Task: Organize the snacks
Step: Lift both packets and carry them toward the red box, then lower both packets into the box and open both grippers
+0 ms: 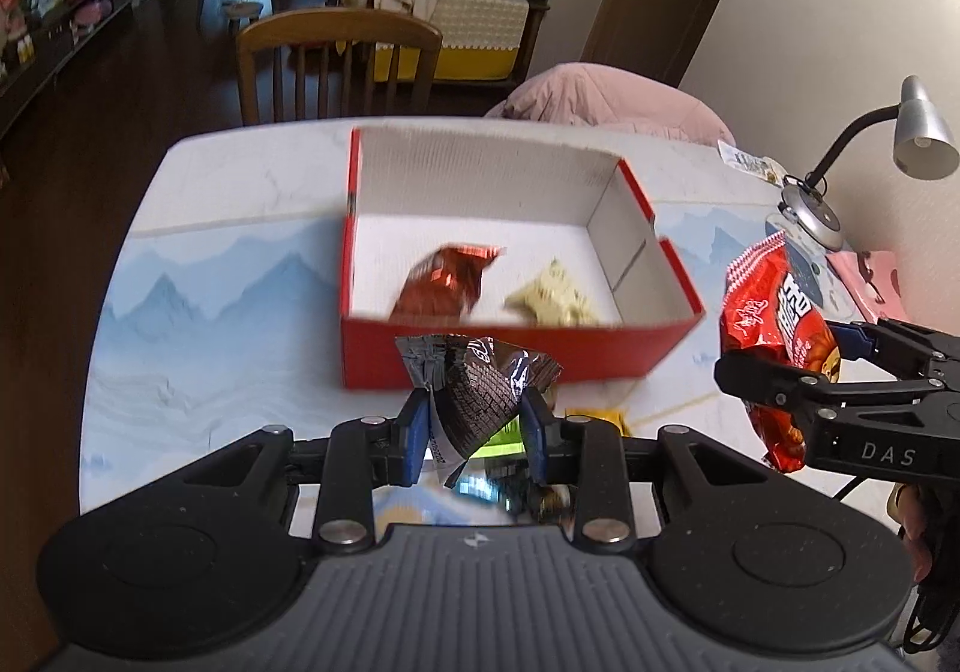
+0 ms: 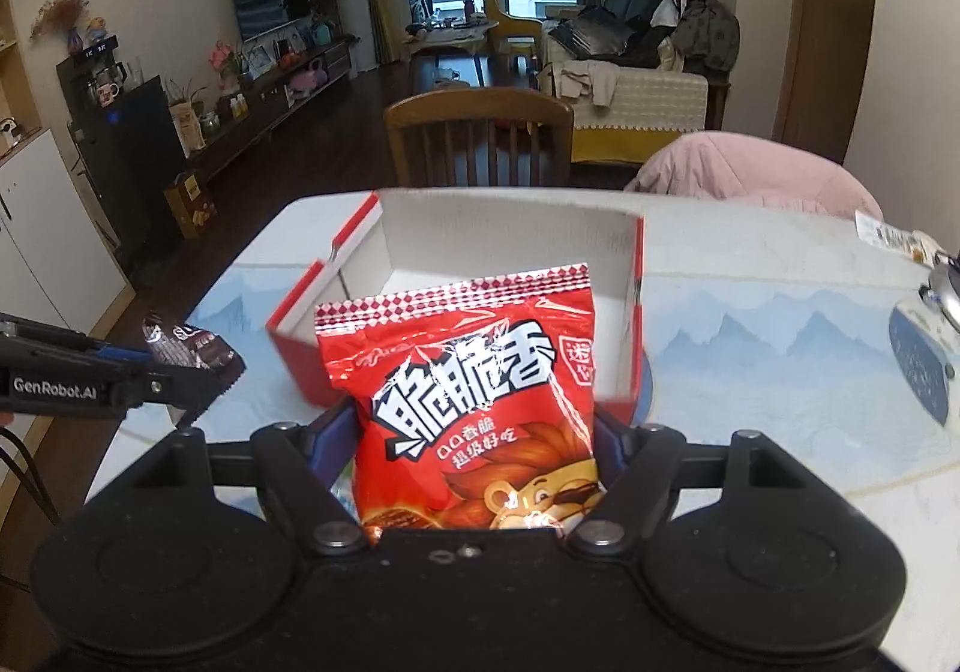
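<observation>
A red box (image 1: 516, 351) with a white inside stands open on the table, also in the right wrist view (image 2: 636, 312). A brown-red packet (image 1: 447, 282) and a pale packet (image 1: 555, 297) lie in it. My left gripper (image 1: 477, 420) is shut on a dark brown snack packet (image 1: 480, 390), held just before the box's near wall. My right gripper (image 2: 477, 432) is shut on a red snack bag (image 2: 474, 402) with white lettering, held upright in front of the box. That bag (image 1: 774, 324) shows right of the box in the left wrist view.
More packets (image 1: 510, 468) lie on the table under my left gripper. A desk lamp (image 1: 870, 156) stands at the right edge. A wooden chair (image 1: 339, 66) and a pink cushion (image 1: 612, 96) are beyond the table (image 1: 210, 282).
</observation>
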